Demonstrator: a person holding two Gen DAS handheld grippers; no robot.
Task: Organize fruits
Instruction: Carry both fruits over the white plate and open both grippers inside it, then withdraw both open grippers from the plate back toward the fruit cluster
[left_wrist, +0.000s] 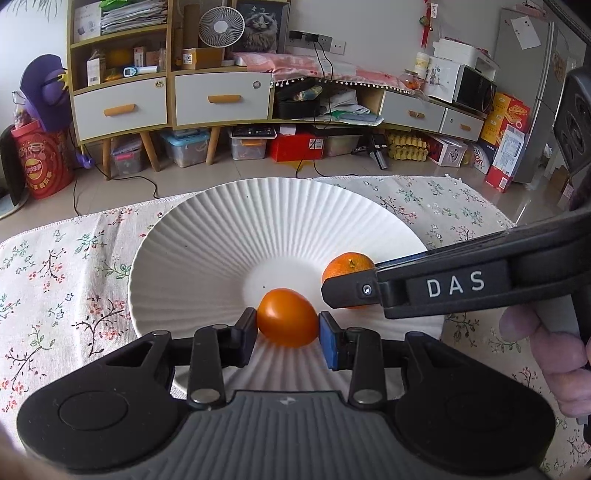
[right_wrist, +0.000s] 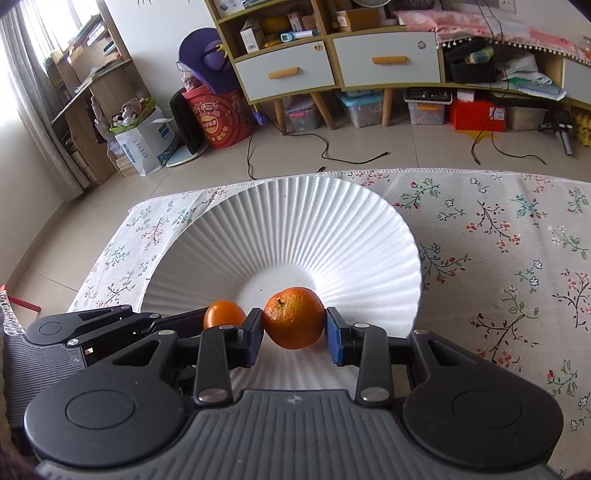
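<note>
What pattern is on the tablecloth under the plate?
Floral sprigs on a pale tablecloth, clearest in the right wrist view.

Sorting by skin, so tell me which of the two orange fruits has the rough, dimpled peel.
The mandarin held in the right gripper: pitted peel with a stem nub. The fruit in the left gripper is smooth and glossy.

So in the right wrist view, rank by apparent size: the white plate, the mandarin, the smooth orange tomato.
1. white plate, by far the largest.
2. mandarin.
3. smooth orange tomato, though it is partly hidden behind gripper parts, so its real size against the mandarin is unsure.
</note>
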